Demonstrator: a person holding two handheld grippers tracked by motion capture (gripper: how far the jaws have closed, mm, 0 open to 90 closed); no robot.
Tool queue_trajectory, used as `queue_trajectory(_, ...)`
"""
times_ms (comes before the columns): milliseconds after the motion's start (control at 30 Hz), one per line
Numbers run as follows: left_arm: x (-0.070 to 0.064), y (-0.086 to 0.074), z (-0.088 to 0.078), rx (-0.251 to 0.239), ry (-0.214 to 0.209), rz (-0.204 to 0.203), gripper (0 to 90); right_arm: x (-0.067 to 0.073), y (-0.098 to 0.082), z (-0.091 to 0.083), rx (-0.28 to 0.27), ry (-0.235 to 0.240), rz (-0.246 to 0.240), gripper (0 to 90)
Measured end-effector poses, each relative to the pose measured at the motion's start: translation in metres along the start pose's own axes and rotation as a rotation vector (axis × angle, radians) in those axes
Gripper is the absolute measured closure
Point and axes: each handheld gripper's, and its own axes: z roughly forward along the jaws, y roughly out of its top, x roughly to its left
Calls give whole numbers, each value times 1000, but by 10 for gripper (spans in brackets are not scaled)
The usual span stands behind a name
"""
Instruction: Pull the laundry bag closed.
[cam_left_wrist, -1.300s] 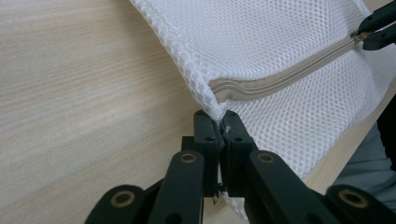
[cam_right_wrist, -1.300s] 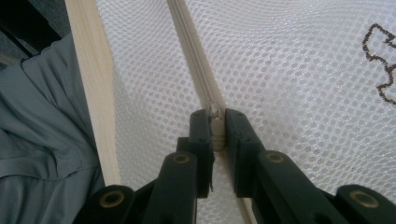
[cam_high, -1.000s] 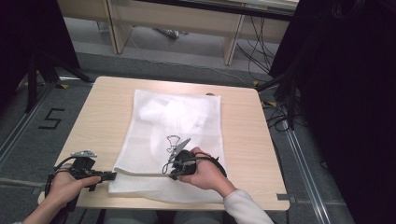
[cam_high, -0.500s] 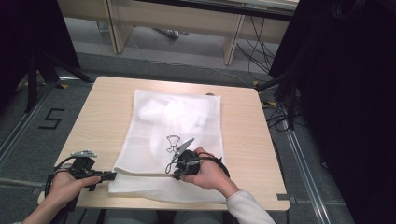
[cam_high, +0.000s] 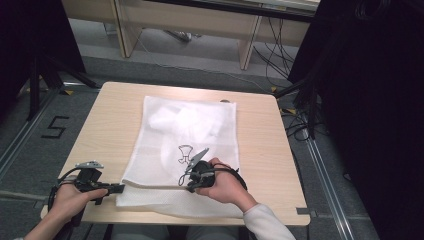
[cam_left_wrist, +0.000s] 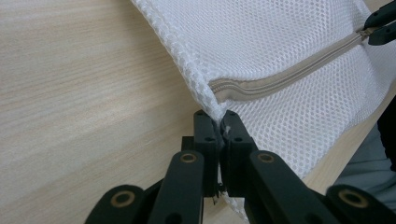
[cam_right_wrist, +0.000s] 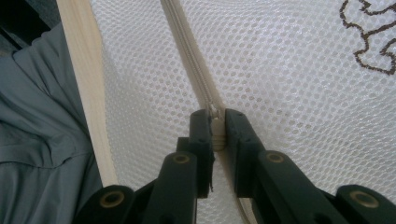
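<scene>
A white mesh bag (cam_high: 190, 125) with a small dark embroidered figure (cam_high: 185, 152) lies flat on the wooden table (cam_high: 260, 145). Its beige zipper (cam_left_wrist: 280, 79) runs along the near side. My left gripper (cam_high: 121, 188) is shut on the bag's near left corner (cam_left_wrist: 215, 109), right by the zipper's end. My right gripper (cam_high: 190, 187) is shut on the zipper pull (cam_right_wrist: 217, 133), with the zipper tape (cam_right_wrist: 187, 51) stretching away ahead of the jaws. Far off in the left gripper view, the right gripper (cam_left_wrist: 380, 23) shows at the zipper's other end. Something white bulges inside the bag at its far end (cam_high: 175, 120).
The table's near edge (cam_right_wrist: 86, 93) runs close beside the right gripper, with the person's grey clothing (cam_right_wrist: 42, 140) just past it. Bare wood (cam_left_wrist: 84, 84) lies left of the bag. Desk legs and cables (cam_high: 280, 45) stand on the floor behind the table.
</scene>
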Motion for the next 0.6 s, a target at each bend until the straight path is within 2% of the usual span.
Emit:
queue_trajectory(100, 0, 0, 0, 0, 0, 0, 862, -1, -1, -1, 0, -4, -2, 826)
queue_trajectory(133, 0, 0, 0, -2, 0, -3, 862, -1, -2, -2, 3, -3, 16, 826)
queue_trajectory(167, 0, 0, 0, -2, 3, -1, 862, -1, -2, -2, 3, -3, 16, 826)
queue_trajectory(200, 0, 0, 0, -2, 1, -2, 862, -2, -3, -2, 2, -4, -4, 826)
queue_trajectory(233, 0, 0, 0, 2, 0, 2, 862, -2, -3, -2, 2, -4, -4, 826)
queue_trajectory(267, 0, 0, 0, 2, 1, 2, 862, -1, -3, -2, 5, -9, 17, 826)
queue_trajectory(300, 0, 0, 0, -1, 3, -1, 862, -2, -3, -2, 2, -7, 3, 826)
queue_trajectory(400, 0, 0, 0, -1, 1, -1, 861, -1, -4, -4, 7, -14, 17, 826)
queue_trajectory(433, 0, 0, 0, 2, 1, 2, 862, -2, -4, -3, 3, -6, 1, 826)
queue_trajectory(600, 0, 0, 0, -3, 2, -1, 862, -2, -5, -5, 4, -12, 9, 826)
